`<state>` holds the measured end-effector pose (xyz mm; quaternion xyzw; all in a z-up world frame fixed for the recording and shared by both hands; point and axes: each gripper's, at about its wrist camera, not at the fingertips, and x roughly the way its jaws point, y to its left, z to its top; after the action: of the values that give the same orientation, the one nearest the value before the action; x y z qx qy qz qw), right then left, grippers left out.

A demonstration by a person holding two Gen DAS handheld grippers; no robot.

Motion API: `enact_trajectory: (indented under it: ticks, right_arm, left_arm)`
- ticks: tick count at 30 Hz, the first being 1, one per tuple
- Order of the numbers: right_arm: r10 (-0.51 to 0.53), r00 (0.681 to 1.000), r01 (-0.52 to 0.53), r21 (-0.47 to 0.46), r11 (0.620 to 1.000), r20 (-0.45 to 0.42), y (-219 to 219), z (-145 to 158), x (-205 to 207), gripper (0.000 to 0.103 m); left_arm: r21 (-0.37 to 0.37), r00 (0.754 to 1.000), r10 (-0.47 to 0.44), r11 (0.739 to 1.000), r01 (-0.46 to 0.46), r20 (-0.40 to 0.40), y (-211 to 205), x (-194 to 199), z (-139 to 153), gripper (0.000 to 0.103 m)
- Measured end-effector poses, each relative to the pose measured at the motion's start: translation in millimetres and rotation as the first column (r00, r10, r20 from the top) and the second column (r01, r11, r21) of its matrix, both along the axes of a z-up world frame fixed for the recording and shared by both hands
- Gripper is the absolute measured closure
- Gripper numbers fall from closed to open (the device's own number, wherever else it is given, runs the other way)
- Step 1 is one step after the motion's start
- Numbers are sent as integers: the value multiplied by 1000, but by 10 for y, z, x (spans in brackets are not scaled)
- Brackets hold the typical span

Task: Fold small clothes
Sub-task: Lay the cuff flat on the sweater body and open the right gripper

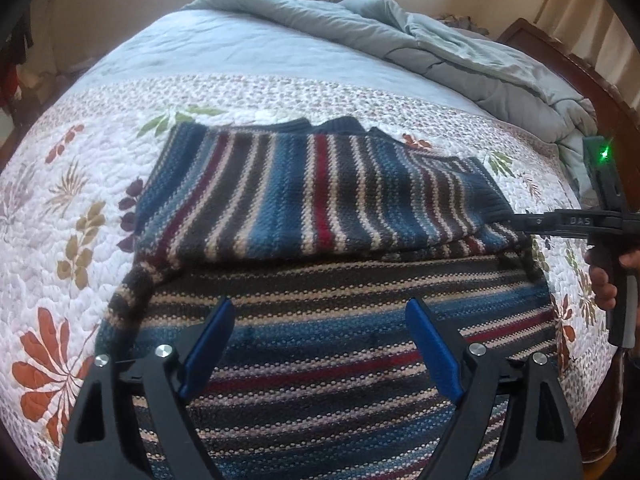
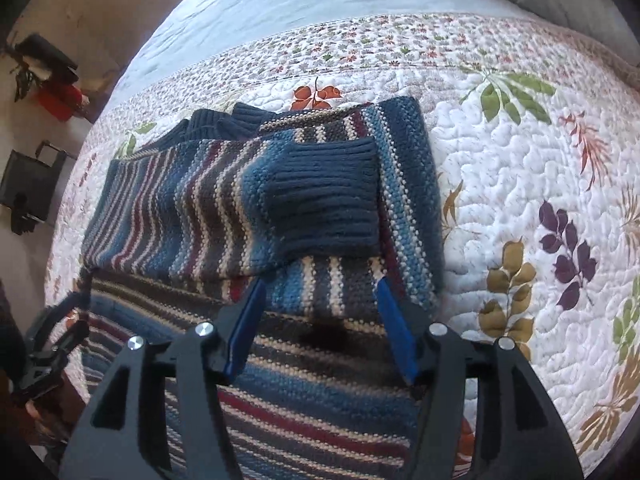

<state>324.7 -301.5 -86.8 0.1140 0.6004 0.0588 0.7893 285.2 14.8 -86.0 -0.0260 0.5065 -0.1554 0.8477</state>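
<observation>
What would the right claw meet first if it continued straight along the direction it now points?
Most likely the striped knit sweater: the open right claw points steeply down at its body, just below the folded sleeve's navy ribbed cuff. Nothing lies between, though depth is unclear.

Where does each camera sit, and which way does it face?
Left wrist: on the left gripper, looking steeply down at the striped sweater; open jaws, and a hand at right.
Right wrist: on the right gripper, looking down at the sweater's cuff; open jaws.
Shared: sweater, floral quilt.
</observation>
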Motion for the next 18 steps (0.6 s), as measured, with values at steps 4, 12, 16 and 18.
enact_trajectory:
  ticks: [4,12,16,18]
  right_arm:
    - [-19,1000,19,6,1000,-14,-61,-13,1,45]
    - [-46,998,48,81,996,-30,-39,-72,146,44]
    - [-72,995,78,101,992,-70,-35,-228,230,45]
    - [-83,993,93,124,988,-80,-48,-314,271,64]
  left_arm:
    - [15,1000,6,1000,-6,-6,8,12,-56,15]
    - [30,1000,0,1000,1,-13,-49,22,-78,15]
    - [41,1000,0,999,1,-15,-55,29,-94,15]
    - [34,1000,4,999,-3,-25,-53,44,-115,15]
